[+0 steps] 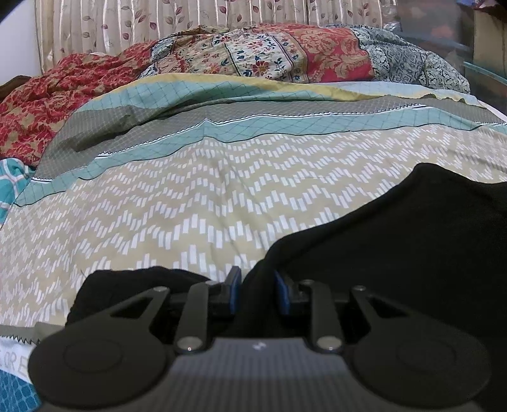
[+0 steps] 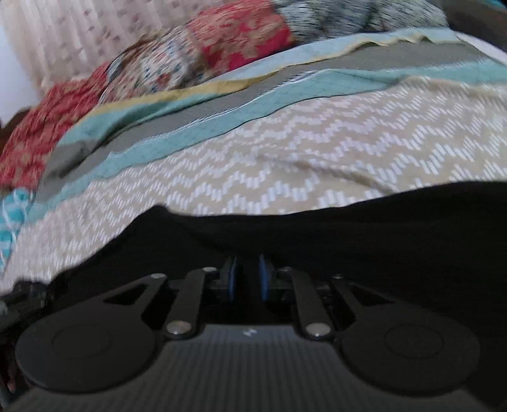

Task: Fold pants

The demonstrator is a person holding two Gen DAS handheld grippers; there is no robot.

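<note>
- Black pants [image 1: 396, 241] spread on the bed's zigzag bedsheet [image 1: 190, 206], long axis running rightward.
- Left hand-held gripper [image 1: 257, 290] pinching the near hem.
- Right hand-held gripper [image 2: 247, 279] narrowed over dark cloth [image 2: 348, 228]; grip unclear.
- Floral quilt [image 1: 285, 54] bunched beyond.

pants [image 1: 412, 241]: matt black cloth | bedsheet [image 1: 221, 196]: printed woven cloth | curtain [image 1: 126, 25]: sheeny

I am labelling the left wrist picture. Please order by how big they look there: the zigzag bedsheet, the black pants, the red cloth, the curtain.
1. Zigzag bedsheet.
2. Black pants, though nearness to the camera enlarges them.
3. Red cloth and curtain: too alike to rank.
</note>
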